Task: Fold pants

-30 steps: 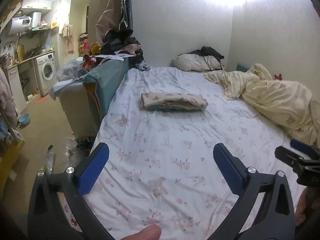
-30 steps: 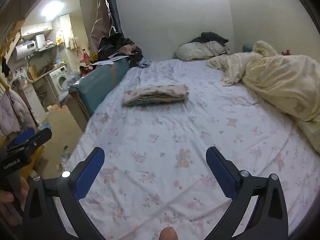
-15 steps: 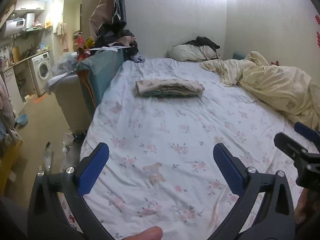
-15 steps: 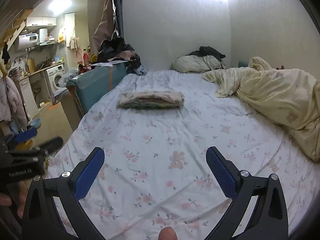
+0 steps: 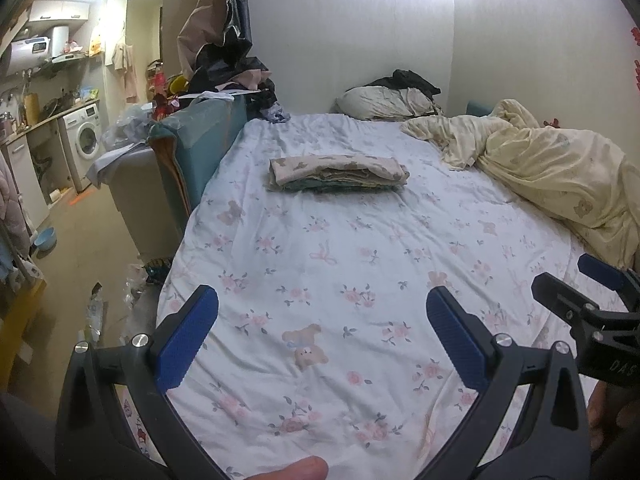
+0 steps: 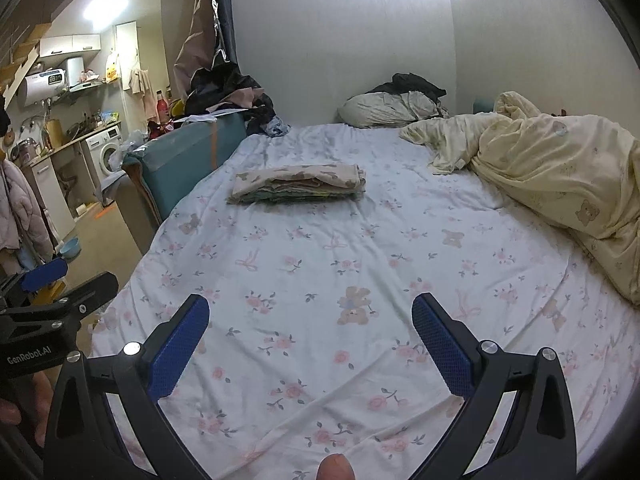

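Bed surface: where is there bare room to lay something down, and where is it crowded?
Bare sheet runs from the open left gripper and right gripper up to the folded stack. Another strip lies between the stack and the pillow. The right side is crowded by the bunched yellow duvet.

my left gripper (image 5: 322, 336) black frame, blue ribbed pads (image 5: 186, 340), silver screws, my right gripper (image 6: 310, 346) same, white GenRobot.AI lettering, bare thumb tip
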